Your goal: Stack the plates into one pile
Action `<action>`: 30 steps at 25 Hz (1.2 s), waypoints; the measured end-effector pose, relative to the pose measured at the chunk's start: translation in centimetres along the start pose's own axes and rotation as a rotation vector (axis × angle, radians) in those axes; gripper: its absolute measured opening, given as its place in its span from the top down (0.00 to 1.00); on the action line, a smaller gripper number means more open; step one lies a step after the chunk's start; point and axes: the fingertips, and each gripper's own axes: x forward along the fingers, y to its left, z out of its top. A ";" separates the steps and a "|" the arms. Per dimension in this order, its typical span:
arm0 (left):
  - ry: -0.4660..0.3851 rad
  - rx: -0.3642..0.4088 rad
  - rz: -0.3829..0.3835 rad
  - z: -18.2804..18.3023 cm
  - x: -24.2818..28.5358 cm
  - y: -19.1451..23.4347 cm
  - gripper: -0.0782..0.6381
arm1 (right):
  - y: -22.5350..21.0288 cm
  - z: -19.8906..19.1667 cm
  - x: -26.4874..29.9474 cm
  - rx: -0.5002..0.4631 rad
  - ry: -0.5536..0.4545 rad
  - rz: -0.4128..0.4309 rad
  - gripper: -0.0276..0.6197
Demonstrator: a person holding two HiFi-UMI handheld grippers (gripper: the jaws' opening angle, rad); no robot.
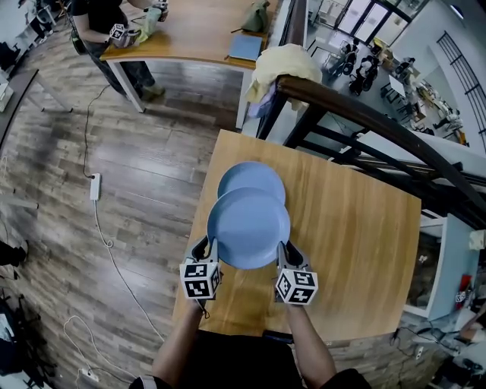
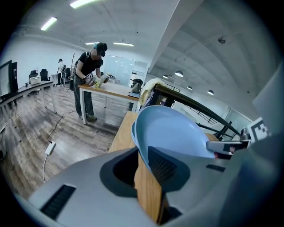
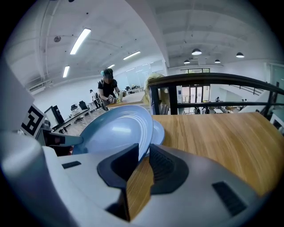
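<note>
I hold a light blue plate (image 1: 248, 228) by its two side rims, lifted over the wooden table (image 1: 357, 251). My left gripper (image 1: 206, 251) is shut on its left rim and my right gripper (image 1: 287, 254) is shut on its right rim. A second blue plate (image 1: 250, 181) lies flat on the table just beyond, partly covered by the held one. In the left gripper view the held plate (image 2: 177, 133) tilts up out of the left gripper (image 2: 143, 153). In the right gripper view the held plate (image 3: 115, 131) sits in the right gripper (image 3: 144, 153), with the second plate (image 3: 158, 131) behind it.
A dark stair railing (image 1: 364, 114) runs along the table's far edge, with a yellow cloth (image 1: 285, 64) draped over it. A person (image 1: 102, 23) works at another table (image 1: 190, 30) at the back. A power strip (image 1: 95, 186) and cable lie on the floor at left.
</note>
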 end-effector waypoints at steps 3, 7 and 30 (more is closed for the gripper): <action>0.010 0.003 -0.007 0.4 1.2 0.4 0.78 | -0.2 0.3 1.2 0.003 0.004 -0.009 0.82; 0.024 0.004 -0.013 0.8 2.8 0.7 0.78 | -0.7 0.6 2.6 0.014 0.014 -0.022 0.82; 0.080 -0.011 -0.009 2.1 11.1 1.8 0.77 | -4.0 1.8 10.5 0.022 0.060 -0.039 0.82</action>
